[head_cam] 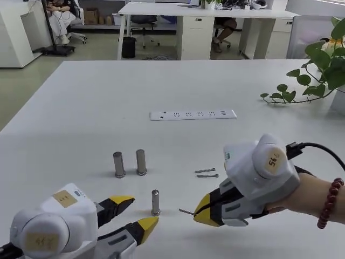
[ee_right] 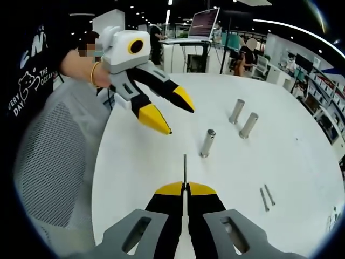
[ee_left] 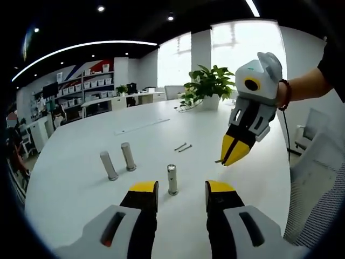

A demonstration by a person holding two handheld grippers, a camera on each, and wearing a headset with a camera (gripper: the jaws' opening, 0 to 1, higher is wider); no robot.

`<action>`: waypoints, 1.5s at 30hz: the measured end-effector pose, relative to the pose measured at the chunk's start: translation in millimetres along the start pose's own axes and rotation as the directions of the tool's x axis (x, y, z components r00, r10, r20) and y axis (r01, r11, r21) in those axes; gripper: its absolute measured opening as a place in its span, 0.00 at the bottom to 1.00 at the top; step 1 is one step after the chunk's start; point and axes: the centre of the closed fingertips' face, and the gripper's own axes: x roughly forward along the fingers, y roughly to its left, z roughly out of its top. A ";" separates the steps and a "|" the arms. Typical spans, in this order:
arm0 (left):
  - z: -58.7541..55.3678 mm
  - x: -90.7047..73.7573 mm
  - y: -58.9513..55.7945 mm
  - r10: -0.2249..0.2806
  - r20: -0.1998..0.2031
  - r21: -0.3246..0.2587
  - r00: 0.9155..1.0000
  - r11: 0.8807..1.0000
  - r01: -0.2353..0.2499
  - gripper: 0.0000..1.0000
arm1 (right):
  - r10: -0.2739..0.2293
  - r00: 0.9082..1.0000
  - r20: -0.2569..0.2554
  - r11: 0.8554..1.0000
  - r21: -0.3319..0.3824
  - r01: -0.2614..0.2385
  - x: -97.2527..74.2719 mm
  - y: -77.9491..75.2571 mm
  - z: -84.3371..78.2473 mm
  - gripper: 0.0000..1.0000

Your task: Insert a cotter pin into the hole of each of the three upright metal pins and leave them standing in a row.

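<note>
Grey and upright, the front metal pin [head_cam: 155, 202] stands on the white table [head_cam: 81, 108], its cross hole near the top showing in the left gripper view. The two other metal pins [head_cam: 130, 163] stand side by side behind it and to its left, well apart from it. To the front pin's right, the right gripper [head_cam: 204, 216] has its yellow-tipped jaws pressed together on a thin cotter pin [head_cam: 187, 212], whose free end points toward the front pin and stops short of it, not touching. To the front pin's left, the left gripper [head_cam: 141, 211] has its jaws spread with nothing between them. In its own view the front pin stands just beyond the gap. Two spare cotter pins [head_cam: 206, 172] lie flat behind the front pin and to its right. Farther back lies a white power strip [head_cam: 193, 114], and a potted plant [head_cam: 318, 70] trails leaves at the far right.
</note>
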 end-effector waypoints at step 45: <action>-30.5 46.0 12.1 0.038 -0.105 0.002 0.994 0.999 -0.037 0.22 | -0.010 0.993 -0.114 0.993 -0.116 -0.003 20.1 -37.6 4.2 0.00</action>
